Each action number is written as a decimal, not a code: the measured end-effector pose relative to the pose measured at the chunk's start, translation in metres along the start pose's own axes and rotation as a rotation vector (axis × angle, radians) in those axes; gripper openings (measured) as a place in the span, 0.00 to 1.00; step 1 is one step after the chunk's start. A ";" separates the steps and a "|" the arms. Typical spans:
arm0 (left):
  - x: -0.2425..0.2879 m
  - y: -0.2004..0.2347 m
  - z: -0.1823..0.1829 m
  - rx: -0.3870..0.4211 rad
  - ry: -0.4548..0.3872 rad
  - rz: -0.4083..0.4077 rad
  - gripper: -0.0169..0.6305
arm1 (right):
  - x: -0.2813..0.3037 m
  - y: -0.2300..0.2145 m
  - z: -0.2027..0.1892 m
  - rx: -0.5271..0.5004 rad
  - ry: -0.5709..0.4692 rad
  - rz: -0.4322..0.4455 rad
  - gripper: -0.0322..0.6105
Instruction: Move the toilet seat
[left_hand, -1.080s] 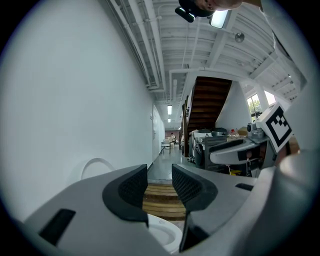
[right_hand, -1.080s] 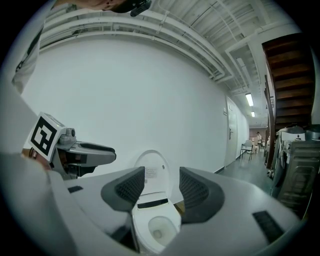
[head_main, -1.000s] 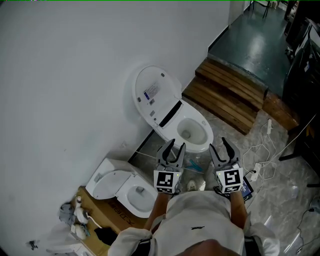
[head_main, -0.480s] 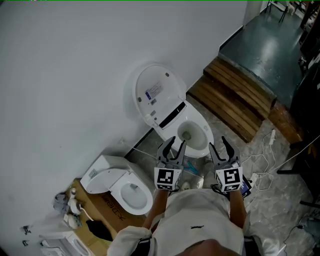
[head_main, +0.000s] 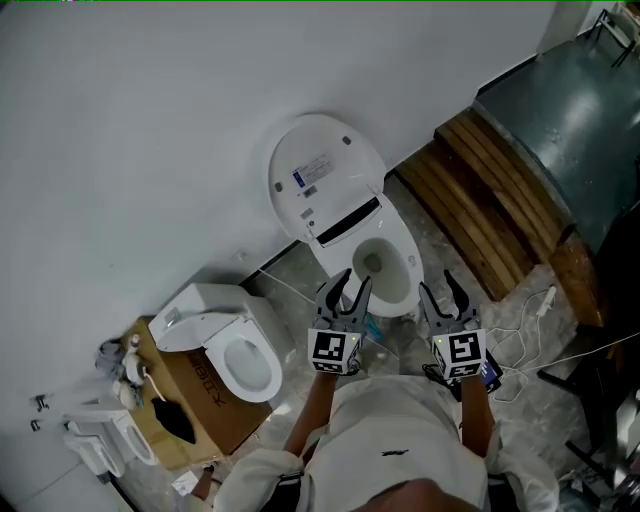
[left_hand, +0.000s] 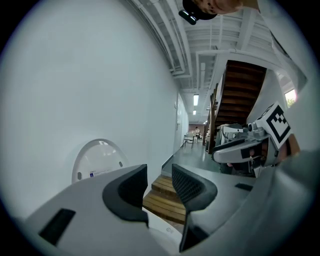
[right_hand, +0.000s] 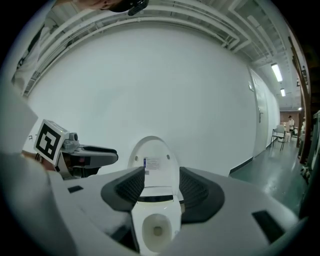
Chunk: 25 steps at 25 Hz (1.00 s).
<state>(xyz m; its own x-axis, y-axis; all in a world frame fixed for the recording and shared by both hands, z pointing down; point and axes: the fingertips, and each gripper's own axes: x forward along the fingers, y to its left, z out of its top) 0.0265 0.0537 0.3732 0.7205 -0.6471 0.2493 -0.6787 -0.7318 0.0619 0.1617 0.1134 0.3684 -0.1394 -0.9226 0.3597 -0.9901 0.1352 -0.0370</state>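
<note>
A white toilet stands against the wall with its lid and seat (head_main: 322, 175) raised and leaning on the wall, and the bowl (head_main: 383, 262) open below. My left gripper (head_main: 352, 288) hovers at the bowl's near left rim, its jaws drawn close together with nothing between them. My right gripper (head_main: 440, 288) hangs just right of the bowl, open and empty. The right gripper view looks between the right gripper (right_hand: 161, 187) straight at the raised lid (right_hand: 152, 160) and the bowl (right_hand: 157, 227). The left gripper (left_hand: 160, 182) points past the lid (left_hand: 97, 160), touching nothing.
A second toilet (head_main: 235, 350) sits on a cardboard box (head_main: 200, 400) at the left. Wooden steps (head_main: 500, 210) rise to the right of the toilet. Cables (head_main: 540, 310) lie on the stone floor at the right. A small blue item (head_main: 372, 325) lies by the bowl's foot.
The head view has swung, so the toilet and steps sit more upright and nearer in the picture. Both grippers keep their place in front of the bowl, jaws unchanged.
</note>
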 end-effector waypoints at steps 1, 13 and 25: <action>0.006 0.001 -0.004 -0.008 0.008 0.015 0.29 | 0.006 -0.006 -0.004 0.000 0.013 0.017 0.41; 0.058 0.022 -0.058 -0.083 0.100 0.205 0.29 | 0.077 -0.049 -0.034 -0.003 0.057 0.195 0.41; 0.080 0.042 -0.134 -0.140 0.199 0.327 0.29 | 0.140 -0.052 -0.117 -0.064 0.220 0.331 0.41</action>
<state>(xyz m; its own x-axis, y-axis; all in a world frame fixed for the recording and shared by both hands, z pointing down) 0.0367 -0.0002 0.5255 0.4307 -0.7768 0.4594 -0.8904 -0.4488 0.0758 0.1956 0.0194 0.5296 -0.4374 -0.7271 0.5291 -0.8883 0.4408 -0.1287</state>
